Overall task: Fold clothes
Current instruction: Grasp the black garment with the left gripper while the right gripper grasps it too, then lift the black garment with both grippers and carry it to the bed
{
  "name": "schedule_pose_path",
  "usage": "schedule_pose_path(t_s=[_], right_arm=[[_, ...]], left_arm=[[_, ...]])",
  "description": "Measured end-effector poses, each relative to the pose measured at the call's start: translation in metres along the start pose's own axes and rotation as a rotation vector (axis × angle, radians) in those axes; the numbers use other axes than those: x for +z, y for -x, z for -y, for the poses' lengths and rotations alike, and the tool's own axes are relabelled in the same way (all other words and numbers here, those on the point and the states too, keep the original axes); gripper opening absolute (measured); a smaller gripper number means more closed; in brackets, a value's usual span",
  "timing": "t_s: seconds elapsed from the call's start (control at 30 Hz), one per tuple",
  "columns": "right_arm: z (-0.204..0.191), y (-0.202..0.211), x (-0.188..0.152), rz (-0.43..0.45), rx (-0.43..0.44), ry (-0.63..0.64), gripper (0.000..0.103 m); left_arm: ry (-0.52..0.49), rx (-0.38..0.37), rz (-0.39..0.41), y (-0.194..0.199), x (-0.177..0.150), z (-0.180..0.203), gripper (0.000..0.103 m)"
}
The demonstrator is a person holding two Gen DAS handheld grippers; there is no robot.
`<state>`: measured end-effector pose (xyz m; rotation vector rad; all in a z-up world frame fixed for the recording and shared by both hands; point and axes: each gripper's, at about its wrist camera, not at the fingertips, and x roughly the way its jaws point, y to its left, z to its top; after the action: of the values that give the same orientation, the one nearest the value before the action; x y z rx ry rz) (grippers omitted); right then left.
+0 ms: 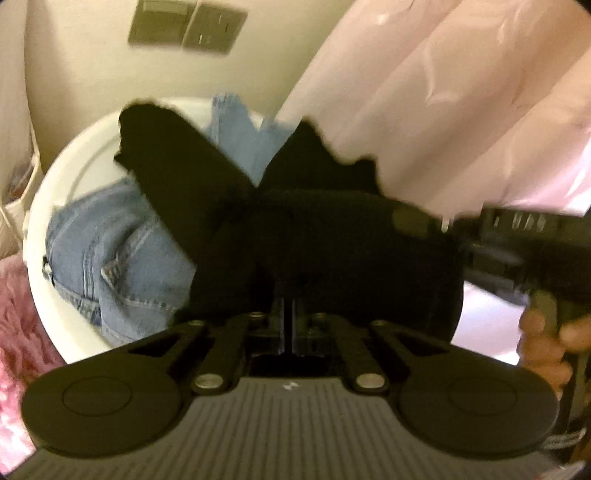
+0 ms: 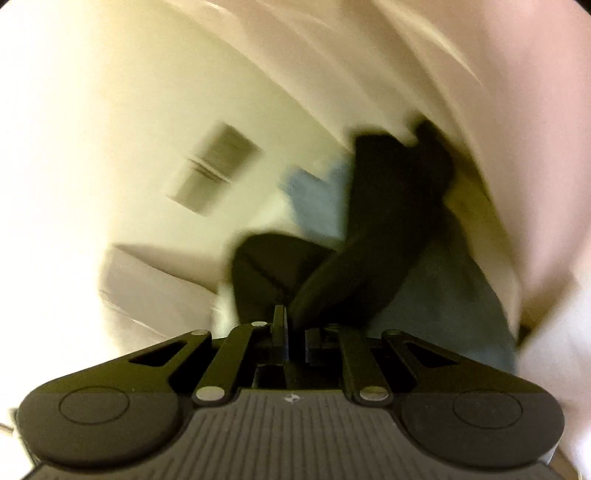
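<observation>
A black garment (image 1: 332,236) hangs bunched in front of my left gripper (image 1: 289,314), whose jaws are shut on its fabric. One black sleeve or leg (image 1: 173,166) trails up to the left over a white basket (image 1: 66,177). In the right wrist view my right gripper (image 2: 291,325) is shut on the same black garment (image 2: 369,240), which stretches up and to the right. The right gripper's body (image 1: 524,243) and the hand holding it show at the right of the left wrist view. The right wrist view is motion-blurred.
The round white basket holds blue jeans (image 1: 118,258). A pink fluffy fabric (image 1: 18,332) lies at the left. A pale pink curtain (image 1: 461,92) hangs at the right. Wall switches (image 1: 188,26) sit on the cream wall behind.
</observation>
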<state>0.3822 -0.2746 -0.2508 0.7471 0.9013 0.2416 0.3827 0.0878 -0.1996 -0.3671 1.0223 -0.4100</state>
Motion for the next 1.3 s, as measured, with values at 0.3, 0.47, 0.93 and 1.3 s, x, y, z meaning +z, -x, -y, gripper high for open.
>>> schedule_pose_path(t_s=[0.3, 0.47, 0.93, 1.3], right_arm=[[-0.136, 0.053, 0.046, 0.103, 0.309, 0.275, 0.01], [-0.211, 0.078, 0.047, 0.088, 0.478, 0.402, 0.009], [-0.367, 0.171, -0.073, -0.088, 0.85, 0.671, 0.01], [-0.496, 0.32, -0.268, -0.289, 1.352, 0.747, 0.01]], left_arm=[[0.056, 0.019, 0.316, 0.109, 0.026, 0.005, 0.001], [0.103, 0.066, 0.446, 0.159, 0.013, 0.004, 0.004], [0.249, 0.241, 0.813, 0.344, -0.112, 0.013, 0.005], [0.375, 0.734, 1.127, 0.58, -0.359, 0.11, 0.005]])
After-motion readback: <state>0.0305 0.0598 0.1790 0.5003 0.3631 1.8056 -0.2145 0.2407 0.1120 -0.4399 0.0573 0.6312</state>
